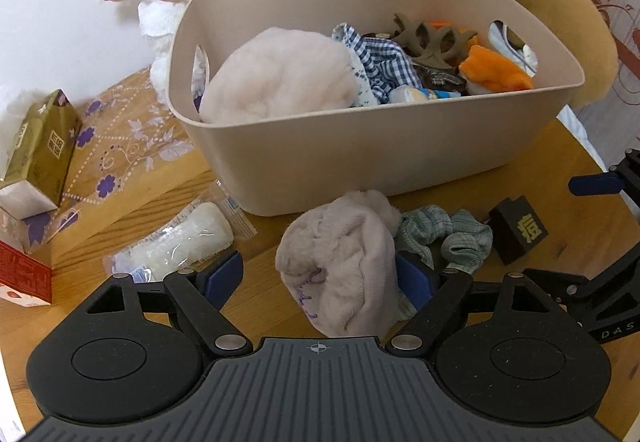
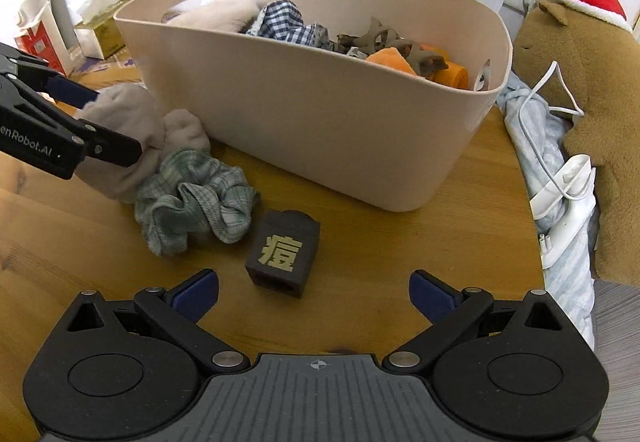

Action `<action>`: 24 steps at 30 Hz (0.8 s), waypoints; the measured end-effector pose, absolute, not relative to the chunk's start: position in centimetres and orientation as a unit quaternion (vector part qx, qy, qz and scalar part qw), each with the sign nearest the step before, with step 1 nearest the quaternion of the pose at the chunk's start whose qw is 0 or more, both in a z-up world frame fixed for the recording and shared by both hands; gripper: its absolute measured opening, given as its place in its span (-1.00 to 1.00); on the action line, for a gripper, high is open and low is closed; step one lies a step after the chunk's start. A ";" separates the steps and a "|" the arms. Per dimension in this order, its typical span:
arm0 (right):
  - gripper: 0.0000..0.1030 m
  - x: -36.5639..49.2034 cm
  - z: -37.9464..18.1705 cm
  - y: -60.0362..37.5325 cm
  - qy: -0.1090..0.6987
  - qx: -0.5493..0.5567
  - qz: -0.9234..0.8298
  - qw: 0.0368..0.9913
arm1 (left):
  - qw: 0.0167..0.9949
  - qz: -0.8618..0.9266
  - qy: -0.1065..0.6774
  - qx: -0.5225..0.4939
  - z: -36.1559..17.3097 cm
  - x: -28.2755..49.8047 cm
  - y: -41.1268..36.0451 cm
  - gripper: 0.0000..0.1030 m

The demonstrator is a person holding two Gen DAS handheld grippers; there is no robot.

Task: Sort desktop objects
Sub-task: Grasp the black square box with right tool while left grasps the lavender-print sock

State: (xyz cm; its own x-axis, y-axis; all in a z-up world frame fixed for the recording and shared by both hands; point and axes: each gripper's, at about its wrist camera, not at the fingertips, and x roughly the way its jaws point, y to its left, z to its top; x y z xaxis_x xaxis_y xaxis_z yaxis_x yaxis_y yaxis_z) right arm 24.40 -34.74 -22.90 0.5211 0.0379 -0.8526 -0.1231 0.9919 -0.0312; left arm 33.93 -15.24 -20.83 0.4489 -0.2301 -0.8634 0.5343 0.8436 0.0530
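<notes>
Pink sock between the left fingers, bin just behind

Pink fuzzy sock lies on the wooden tabletop, just in front of the beige bin. Left gripper wide open and straddling it; right pad looks to touch the fabric, left pad apart. Nothing clamped yet. To do well: close on the thick middle, lift clear of the rim, release over the bin. Green scrunchie touches the sock's side, so watch it doesn't drag along. Right gripper open, empty, hovering near the black block. Plastic packet and tissue box sit left.
</notes>
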 end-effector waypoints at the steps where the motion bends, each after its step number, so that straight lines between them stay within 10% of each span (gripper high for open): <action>1: 1.00 24.5 -23.0 -34.7 0.487 -0.047 0.043 0.871 | 0.837 -0.228 0.470 0.162 -21.0 34.0 -15.3 0.63; 13: 0.98 24.6 -24.9 -34.7 0.488 -0.021 0.020 0.872 | 0.841 -0.218 0.480 0.117 -22.7 34.3 -15.1 0.50; 24: 0.45 24.0 -24.9 -34.4 0.475 -0.017 0.023 0.880 | 0.836 -0.214 0.497 0.090 -23.4 34.5 -14.9 0.09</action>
